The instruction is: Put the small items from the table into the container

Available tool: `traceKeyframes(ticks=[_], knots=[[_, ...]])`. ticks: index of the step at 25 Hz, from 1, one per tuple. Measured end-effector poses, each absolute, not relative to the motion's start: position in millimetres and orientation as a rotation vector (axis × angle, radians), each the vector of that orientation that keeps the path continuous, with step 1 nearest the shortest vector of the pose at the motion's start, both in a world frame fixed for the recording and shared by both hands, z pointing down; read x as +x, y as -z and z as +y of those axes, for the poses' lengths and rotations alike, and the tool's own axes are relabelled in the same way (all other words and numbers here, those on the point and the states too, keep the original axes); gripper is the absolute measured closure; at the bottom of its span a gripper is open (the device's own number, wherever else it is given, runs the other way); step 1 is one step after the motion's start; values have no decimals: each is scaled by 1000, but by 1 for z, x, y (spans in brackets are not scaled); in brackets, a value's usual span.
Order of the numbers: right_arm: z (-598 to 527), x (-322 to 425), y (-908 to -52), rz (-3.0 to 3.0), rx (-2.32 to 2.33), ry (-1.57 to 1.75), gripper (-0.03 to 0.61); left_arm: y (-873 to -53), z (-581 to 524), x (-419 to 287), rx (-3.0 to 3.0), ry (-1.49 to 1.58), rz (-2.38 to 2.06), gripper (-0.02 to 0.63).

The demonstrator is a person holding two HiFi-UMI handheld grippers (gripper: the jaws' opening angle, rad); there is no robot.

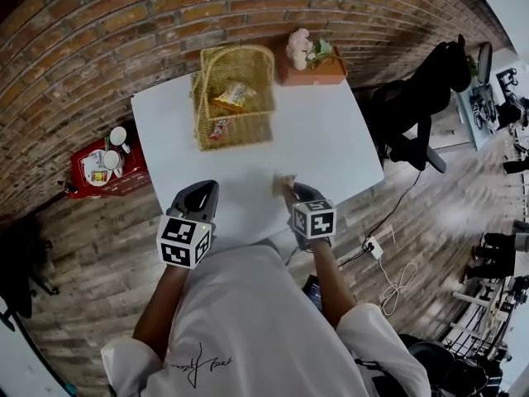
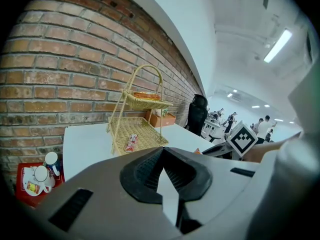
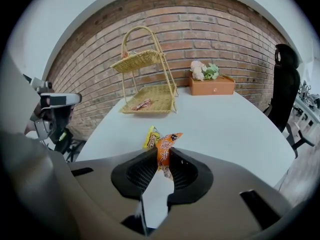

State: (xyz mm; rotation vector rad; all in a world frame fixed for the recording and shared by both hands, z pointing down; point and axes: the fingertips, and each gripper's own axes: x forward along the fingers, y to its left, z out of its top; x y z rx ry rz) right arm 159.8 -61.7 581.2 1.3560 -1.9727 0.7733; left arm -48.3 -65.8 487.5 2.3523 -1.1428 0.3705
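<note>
Right now pinches an orange packet [image 3: 167,143] upright in the right gripper [image 3: 164,158], jaws narrowed onto its lower part, most of the wrapper sticking up above the pads. Holds the left gripper [image 2: 163,151] closed tight on nothing, low at the near edge of the white table [image 3: 230,129]. Leaves a yellow packet [image 3: 149,137] lying on the table just behind the orange one, not yet collected. Has the two-tier wicker basket [image 3: 161,98] well apart at the far side by the brick wall [image 3: 200,29], a red packet [image 3: 141,104] already in its lower tray and another snack [image 1: 235,96] on the upper tier. Could lose the orange packet on the way across: slick, crinkly wrapper, nipped by a thin part, likely to slide or twist out if the grip slackens. Could also catch the basket's tall handle or upper tier on the way in, tipping the light frame or dropping the packet outside the rim. Shows dark characters on the orange wrapper, too small to read; shows only black-and-white squares on the marker cubes [image 1: 314,219]; no brand legible anywhere.
</note>
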Motion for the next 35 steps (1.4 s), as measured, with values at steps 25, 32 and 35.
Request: traceKeyframes(ticks=[25,32,35], knots=[[-104,119,-458,-2210,1288,-608,503,-488,-72,-45,2326,-303,-1119,604],[-114,111,-427,-2253,1289,-533,503,-486,-73,-48,2326,-289,-1117,604],[-120,107,-415,-2267,1286,-494,503,-487,-71,-50,2321,-289,-1113,604]])
